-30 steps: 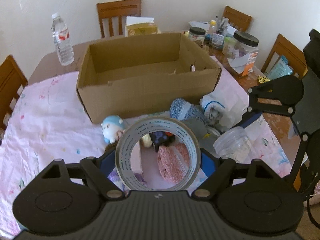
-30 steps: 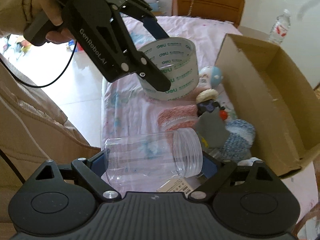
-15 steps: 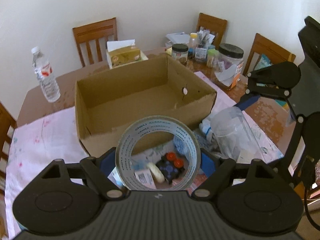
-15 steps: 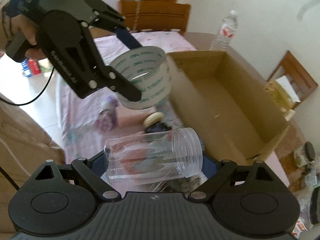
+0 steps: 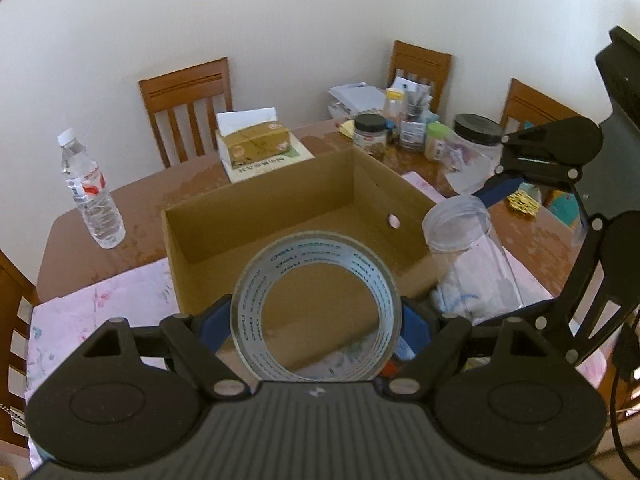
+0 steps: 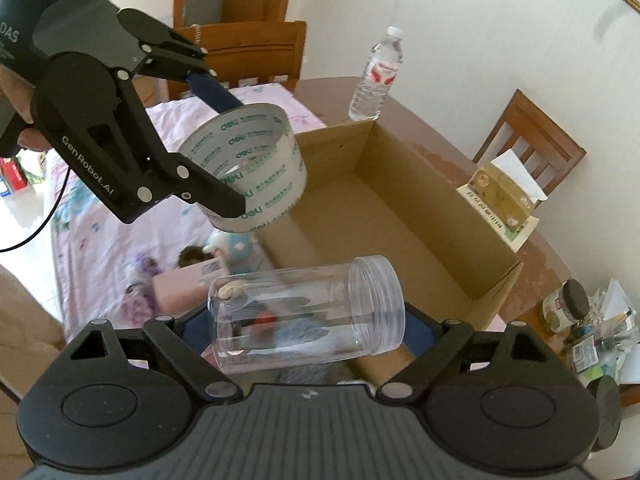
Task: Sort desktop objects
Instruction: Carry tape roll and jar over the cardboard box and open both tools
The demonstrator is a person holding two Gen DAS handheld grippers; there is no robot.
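Wooden table (image 5: 136, 200), pink cloth (image 5: 100, 312), cardboard box (image 5: 280, 208), water bottle (image 5: 92, 196)

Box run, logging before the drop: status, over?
Left gripper shut on tape, right gripper shut on jar. Both held above the box's near edge. Box empty, nothing in the way.

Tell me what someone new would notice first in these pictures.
Probably the two held things: the left gripper is clamped on a tape roll, and the right gripper on a clear jar lying sideways, both hanging at the near edge of the box. Then the box itself, open and empty, mid-table. Behind it stand a water bottle and a tissue box.
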